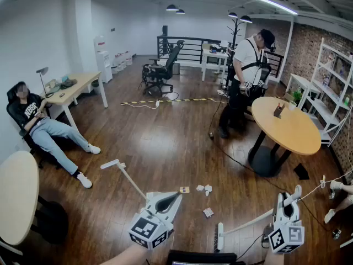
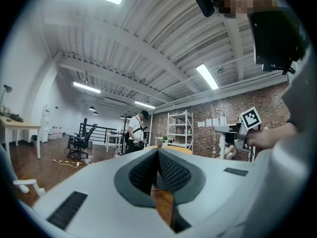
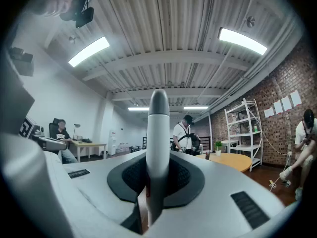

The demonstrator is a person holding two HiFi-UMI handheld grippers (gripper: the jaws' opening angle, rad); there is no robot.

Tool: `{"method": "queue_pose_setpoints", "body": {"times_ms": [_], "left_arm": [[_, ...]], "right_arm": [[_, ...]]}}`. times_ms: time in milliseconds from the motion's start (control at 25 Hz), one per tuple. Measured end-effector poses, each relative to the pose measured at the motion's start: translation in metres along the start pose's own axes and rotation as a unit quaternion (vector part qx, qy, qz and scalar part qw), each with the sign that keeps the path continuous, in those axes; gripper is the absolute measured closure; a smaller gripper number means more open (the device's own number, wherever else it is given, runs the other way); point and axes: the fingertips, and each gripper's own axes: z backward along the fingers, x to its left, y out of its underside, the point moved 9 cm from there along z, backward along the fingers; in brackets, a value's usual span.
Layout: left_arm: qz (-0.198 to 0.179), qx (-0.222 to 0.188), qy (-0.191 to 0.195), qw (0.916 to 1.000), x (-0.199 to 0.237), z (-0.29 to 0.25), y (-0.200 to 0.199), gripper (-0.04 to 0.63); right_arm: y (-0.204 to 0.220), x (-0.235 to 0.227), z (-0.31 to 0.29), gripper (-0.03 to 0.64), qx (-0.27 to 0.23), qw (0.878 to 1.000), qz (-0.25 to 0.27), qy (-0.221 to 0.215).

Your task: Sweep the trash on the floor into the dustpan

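Here the broom (image 1: pixel 219 237) is pinched by the right hand-held gripper (image 1: pixel 288 202); the left hand-held gripper (image 1: pixel 172 199) is pressed together, empty. The lower-centre scraps (image 1: pixel 204 189) could be scattered by a hard stroke.

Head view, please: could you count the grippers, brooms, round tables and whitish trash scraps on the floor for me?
Grippers: 2, the left gripper and the right gripper
Broom: 1
Round tables: 2, one at the right, one at the left
Whitish trash scraps: 3
Total: 8
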Motion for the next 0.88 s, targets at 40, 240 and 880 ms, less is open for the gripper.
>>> {"method": "queue_pose_setpoints", "body": {"times_ms": [40, 240, 880], "left_arm": [[-0.001, 0.000, 0.002, 1.0000, 0.006, -0.003, 0.000, 0.594], [0.006, 0.002, 0.007, 1.0000, 0.032, -0.021, 0.004, 0.594], [0.007, 0.038, 0.026, 0.9989, 0.082, -0.234, 0.048, 0.592]], "right_arm": [[0.002, 0.001, -0.006, 0.554, -0.001, 1.000, 0.001, 0.002], [0.012, 0.009, -0.038, 0.554, 0.002, 1.000, 0.004, 0.007], [0.095, -0.077, -0.188, 0.554, 0.034, 0.999, -0.006, 0.015]]}}
